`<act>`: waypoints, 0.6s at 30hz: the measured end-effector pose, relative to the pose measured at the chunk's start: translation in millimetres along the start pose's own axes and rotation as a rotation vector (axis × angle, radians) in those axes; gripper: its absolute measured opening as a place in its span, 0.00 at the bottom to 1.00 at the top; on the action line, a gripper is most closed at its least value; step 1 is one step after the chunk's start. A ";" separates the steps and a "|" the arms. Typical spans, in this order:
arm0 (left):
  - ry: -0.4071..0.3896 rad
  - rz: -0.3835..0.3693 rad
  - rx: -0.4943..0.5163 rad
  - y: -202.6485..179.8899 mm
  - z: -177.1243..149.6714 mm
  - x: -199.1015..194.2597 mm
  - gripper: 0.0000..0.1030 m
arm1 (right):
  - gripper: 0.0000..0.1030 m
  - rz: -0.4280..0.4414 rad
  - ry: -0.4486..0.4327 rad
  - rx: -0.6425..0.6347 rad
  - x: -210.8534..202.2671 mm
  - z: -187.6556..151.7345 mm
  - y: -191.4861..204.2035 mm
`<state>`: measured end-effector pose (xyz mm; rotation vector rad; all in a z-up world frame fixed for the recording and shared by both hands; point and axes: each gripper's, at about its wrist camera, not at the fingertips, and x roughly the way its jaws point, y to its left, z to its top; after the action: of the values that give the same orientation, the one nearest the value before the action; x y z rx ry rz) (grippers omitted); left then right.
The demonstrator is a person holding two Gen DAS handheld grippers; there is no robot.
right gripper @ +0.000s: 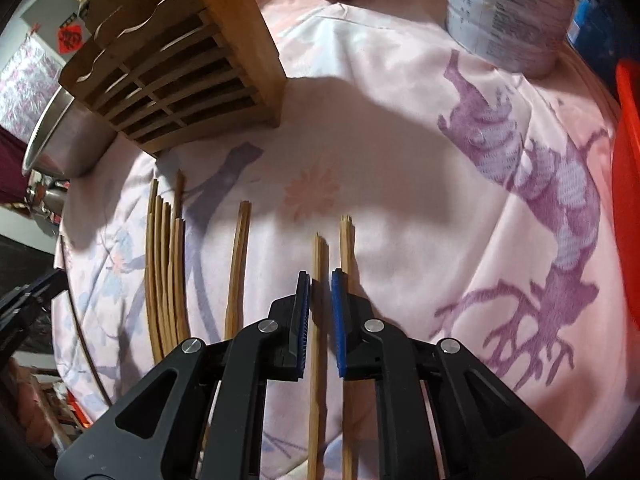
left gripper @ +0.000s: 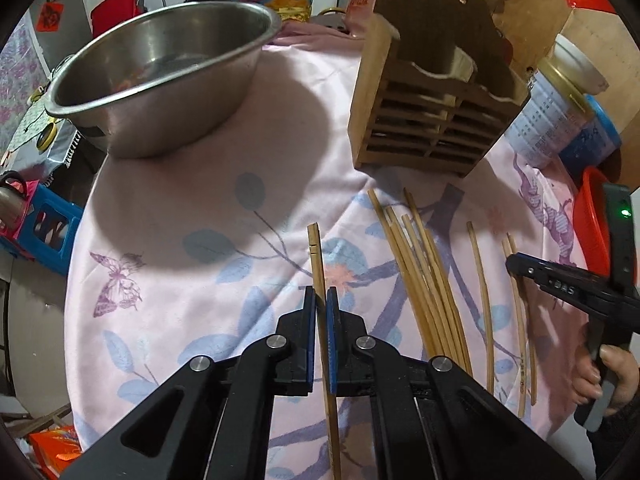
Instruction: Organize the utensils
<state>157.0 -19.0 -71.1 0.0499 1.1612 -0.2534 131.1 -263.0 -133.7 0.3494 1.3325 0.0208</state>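
Left tongs [left gripper: 321, 300]: clenched on one chopstick [left gripper: 318, 264], held above the surface [left gripper: 200, 200].
Right tongs [right gripper: 320, 284]: narrowly parted around a lying chopstick [right gripper: 319, 264], pads not pressing.
Loose chopsticks [left gripper: 424, 280]: bundle lying near side of wooden holder [left gripper: 432, 96].
Steel bowl [left gripper: 160, 80]: far left.

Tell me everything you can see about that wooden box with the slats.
The wooden utensil holder looks like plain light-brown wood. Its front is a grid of horizontal slats split by a centre post, topped by a wavy-cut edge, with a taller arched back board bearing a small hole. It stands upright on the pink floral cloth, beyond the loose chopsticks. No chopsticks show above its rim.
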 end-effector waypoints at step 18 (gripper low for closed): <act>-0.342 -0.093 0.038 -15.2 95.1 -122.5 0.04 | 0.06 0.149 -0.517 -0.078 -183.4 36.6 50.6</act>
<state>193.5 -28.8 80.0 -0.0137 0.8197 -0.3521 130.5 -262.8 60.1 0.3575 0.7908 0.1004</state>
